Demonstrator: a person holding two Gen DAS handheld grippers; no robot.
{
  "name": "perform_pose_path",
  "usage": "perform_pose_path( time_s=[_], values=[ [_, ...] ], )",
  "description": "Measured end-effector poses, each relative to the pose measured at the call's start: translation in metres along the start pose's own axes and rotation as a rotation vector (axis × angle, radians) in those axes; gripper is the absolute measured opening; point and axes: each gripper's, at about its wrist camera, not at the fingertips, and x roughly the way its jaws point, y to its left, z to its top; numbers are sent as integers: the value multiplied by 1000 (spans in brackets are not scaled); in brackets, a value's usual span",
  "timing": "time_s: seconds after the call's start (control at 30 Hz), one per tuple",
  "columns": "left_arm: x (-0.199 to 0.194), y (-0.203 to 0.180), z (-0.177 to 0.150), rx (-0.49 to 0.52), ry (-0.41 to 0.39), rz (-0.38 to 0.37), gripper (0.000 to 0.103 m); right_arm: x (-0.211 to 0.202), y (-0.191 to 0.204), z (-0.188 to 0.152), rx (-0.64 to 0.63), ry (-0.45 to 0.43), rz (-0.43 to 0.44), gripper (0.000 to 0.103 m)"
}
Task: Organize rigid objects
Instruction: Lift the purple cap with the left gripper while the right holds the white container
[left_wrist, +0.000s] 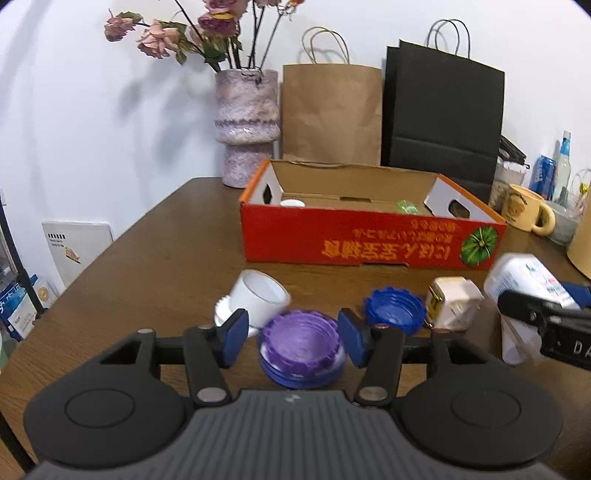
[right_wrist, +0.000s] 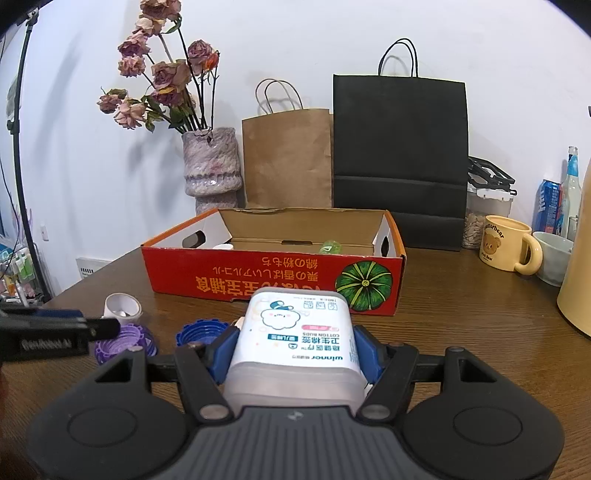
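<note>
My left gripper (left_wrist: 292, 338) is open, its blue pads on either side of a purple ridged cap (left_wrist: 301, 341) stacked on a blue lid on the table, not touching it. A white cup (left_wrist: 260, 298) lies tipped behind it. A blue ridged cap (left_wrist: 394, 308) and a white plug adapter (left_wrist: 453, 307) lie to its right. My right gripper (right_wrist: 293, 352) is shut on a white cotton buds box (right_wrist: 295, 343), held just above the table; it also shows in the left wrist view (left_wrist: 528, 284). The red cardboard box (right_wrist: 273, 277) stands open behind, with a few small items inside.
A pink vase of dried roses (right_wrist: 212, 168), a brown paper bag (right_wrist: 288, 158) and a black paper bag (right_wrist: 400, 155) stand against the wall. A yellow mug (right_wrist: 506, 247), a bowl, bottles and a can sit at the right.
</note>
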Motion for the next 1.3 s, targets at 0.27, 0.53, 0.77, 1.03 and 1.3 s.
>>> perform_pose_path(
  time_s=[0.27, 0.53, 0.77, 1.03, 1.3],
  values=[
    [11, 3, 24, 25, 99, -19, 45, 0, -2, 0, 6, 3, 3, 65],
    [22, -25, 17, 162, 168, -39, 31, -1, -3, 0, 9, 0, 6, 65],
    [34, -27, 9, 142, 196, -33, 19, -1, -3, 0, 10, -2, 7, 65],
    [41, -24, 7, 132, 213, -27, 18, -2, -3, 1, 6, -2, 10, 65],
    [41, -24, 5, 121, 201, -45, 7, -3, -3, 1, 4, -1, 11, 65]
  ],
)
